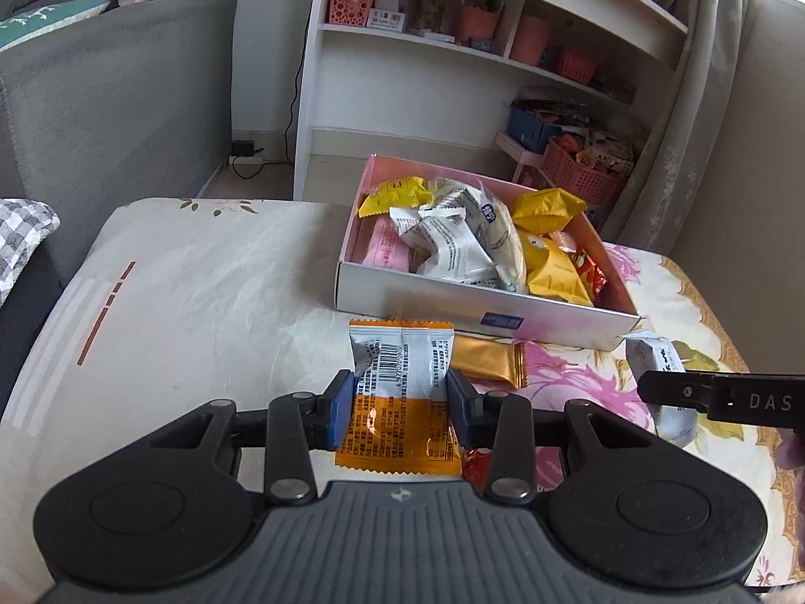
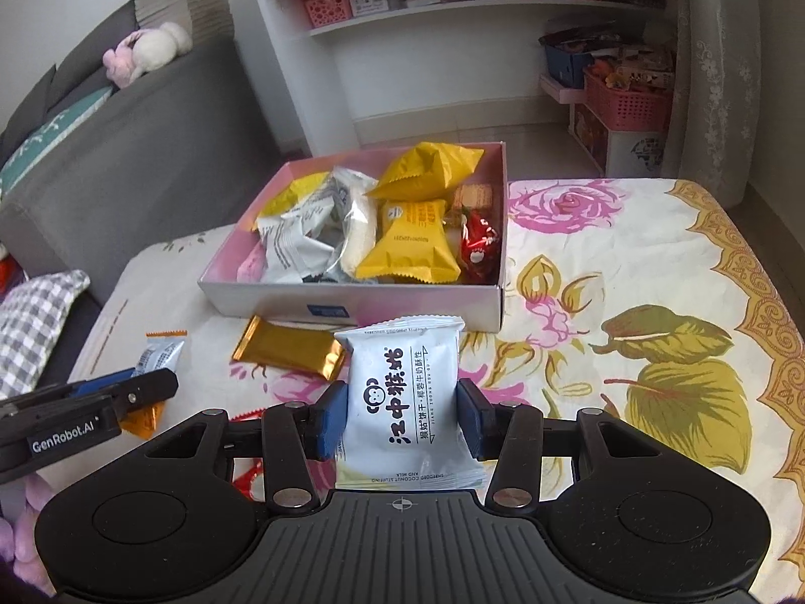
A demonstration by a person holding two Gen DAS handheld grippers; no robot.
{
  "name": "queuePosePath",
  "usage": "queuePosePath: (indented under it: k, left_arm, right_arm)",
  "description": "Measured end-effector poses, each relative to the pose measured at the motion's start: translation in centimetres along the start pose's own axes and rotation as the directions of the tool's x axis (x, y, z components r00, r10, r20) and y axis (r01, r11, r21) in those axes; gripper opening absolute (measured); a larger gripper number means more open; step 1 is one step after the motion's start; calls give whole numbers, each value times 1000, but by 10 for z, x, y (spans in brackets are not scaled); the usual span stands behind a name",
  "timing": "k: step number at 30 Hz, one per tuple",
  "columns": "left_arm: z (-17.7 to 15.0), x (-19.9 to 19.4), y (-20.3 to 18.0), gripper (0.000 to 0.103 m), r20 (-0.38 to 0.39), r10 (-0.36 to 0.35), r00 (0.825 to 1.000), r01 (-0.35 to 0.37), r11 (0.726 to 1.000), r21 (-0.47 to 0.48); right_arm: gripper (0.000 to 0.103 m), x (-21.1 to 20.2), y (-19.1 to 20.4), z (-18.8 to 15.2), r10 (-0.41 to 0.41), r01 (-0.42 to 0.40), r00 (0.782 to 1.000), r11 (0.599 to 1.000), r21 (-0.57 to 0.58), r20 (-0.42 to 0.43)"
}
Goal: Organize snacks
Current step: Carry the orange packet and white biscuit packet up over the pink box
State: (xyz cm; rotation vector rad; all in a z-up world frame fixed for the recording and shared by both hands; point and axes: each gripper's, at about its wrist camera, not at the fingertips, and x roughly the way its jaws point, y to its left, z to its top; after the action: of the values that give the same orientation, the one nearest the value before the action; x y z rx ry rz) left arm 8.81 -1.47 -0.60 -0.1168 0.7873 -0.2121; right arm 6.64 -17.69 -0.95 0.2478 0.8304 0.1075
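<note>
The left gripper [image 1: 398, 405] is closed about a fifth of the way open on an orange-and-silver snack packet [image 1: 400, 392], its blue pads pressing the packet's two long sides. The packet faces the camera with its back: a silver upper half with a barcode and small print, an orange lower half, and crimped orange ends. It hangs clear of the cloth below.

The right gripper [image 2: 402, 418] is clamped a little wider on a white snack packet [image 2: 405, 402], held the same way by its side edges. This one shows its front: large black characters running along its length, a small monkey-face logo, and a thin line of English print at each sealed end.

Just ahead of both grippers, lying flat on the flowered cloth [image 2: 629, 272], is a gold-foil bar [image 2: 289, 355], untouched. Beyond it stands an open, shallow box [image 2: 352, 302] with a pink inside and a pale outer wall. It already contains yellow pillow packets [image 2: 412, 246], white and silver packets [image 2: 297, 241], a pink packet and a small red one [image 2: 478, 244] toward the right gripper's side. A bit of red wrapper [image 1: 475, 460] shows under the left gripper's fingers.
</note>
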Motion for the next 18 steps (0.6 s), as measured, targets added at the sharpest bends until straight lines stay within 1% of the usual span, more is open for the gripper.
queuePosePath:
  k: [6,10,13,18]
  left_arm:
    - [9,6,-10,36,-14,-28,1000,27,999,-24]
    - [21,13,-20,36,1,-10,1000,10,1000,11]
    - [32,20,-29,36,8,-3,1000,2,999,39]
    - [52,36,-44,36,12,-5,1000,4,997,80]
  right_arm:
    - [45,2,-4,18,20,-22,999,998,63,42]
    - [45,5,-10,29,56,-64,996,991,117,72]
    - [45,11,-16,36,65,-78,994,987,142,91]
    - [45,24,-36,44,75,-93,993,971,218,91]
